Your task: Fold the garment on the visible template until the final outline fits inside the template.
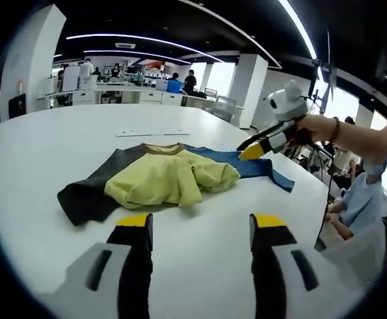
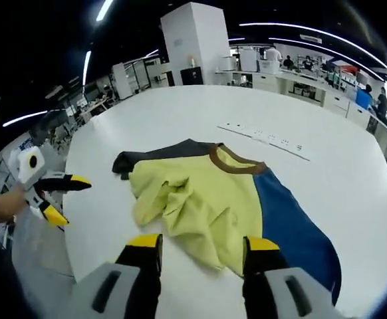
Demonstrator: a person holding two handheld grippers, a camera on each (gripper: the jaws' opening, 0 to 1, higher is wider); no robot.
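A garment (image 1: 167, 179) lies on the white table (image 1: 80, 139), bunched in the middle. It has a yellow body, a brown collar, a black panel on one side and a blue panel on the other. My left gripper (image 1: 202, 222) is open, just short of the garment's near edge, with nothing between its jaws. From the right, a hand holds my right gripper (image 1: 247, 149) above the blue side. In the right gripper view the garment (image 2: 200, 193) lies directly ahead. There my right gripper (image 2: 203, 242) stands open over the yellow hem, holding nothing. The left gripper (image 2: 70, 199) is open at the table's left edge.
Beyond the garment a thin white strip (image 1: 152, 133) with small marks (image 2: 266, 139) lies flat on the table. The table's curved edge runs close on the right, where a seated person (image 1: 353, 206) is. Office desks, columns and several people fill the far background.
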